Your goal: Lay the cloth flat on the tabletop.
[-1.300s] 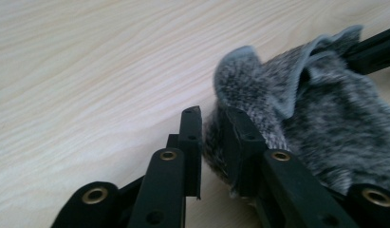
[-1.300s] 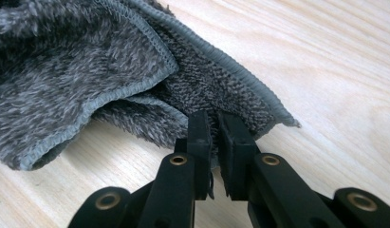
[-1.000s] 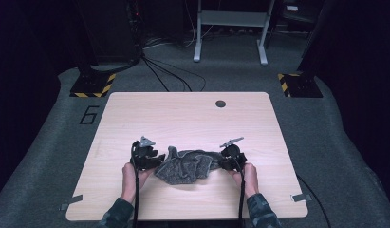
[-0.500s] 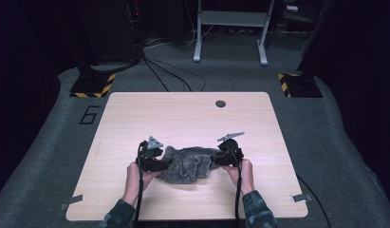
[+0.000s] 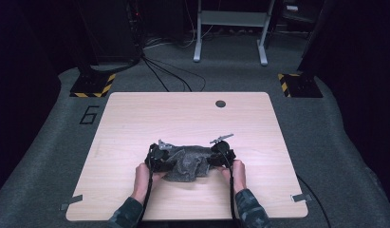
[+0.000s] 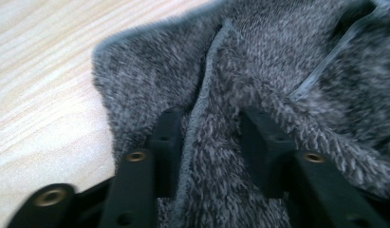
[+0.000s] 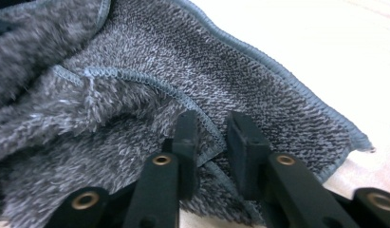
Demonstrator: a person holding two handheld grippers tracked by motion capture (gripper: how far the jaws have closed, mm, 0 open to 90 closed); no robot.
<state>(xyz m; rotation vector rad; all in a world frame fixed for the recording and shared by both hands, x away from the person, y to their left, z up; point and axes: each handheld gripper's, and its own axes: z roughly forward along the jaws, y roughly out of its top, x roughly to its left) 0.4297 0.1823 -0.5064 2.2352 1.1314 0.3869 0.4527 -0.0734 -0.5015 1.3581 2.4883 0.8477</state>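
Observation:
A grey fluffy towel (image 5: 189, 165) lies bunched on the near middle of the wooden table (image 5: 183, 116). My left gripper (image 5: 170, 159) is at its left end and my right gripper (image 5: 212, 159) at its right end, each held in a hand. In the left gripper view my left gripper (image 6: 214, 121) has just been closing, and a thick ridge of towel (image 6: 278, 57) fills the gap between its jaws. In the right gripper view my right gripper (image 7: 212, 124) has also just been closing, its jaws narrow on a hemmed fold of the towel (image 7: 264, 76).
A small round dark hole (image 5: 220, 103) sits near the table's far edge. Bare wood stretches beyond the towel and to both sides. Cables and a metal stand (image 5: 230, 28) are on the dark floor behind the table.
Both hands have come inward toward each other, and the towel between them has gone from a spread strip to a shorter, thicker bunch. The left gripper has also dropped a little.

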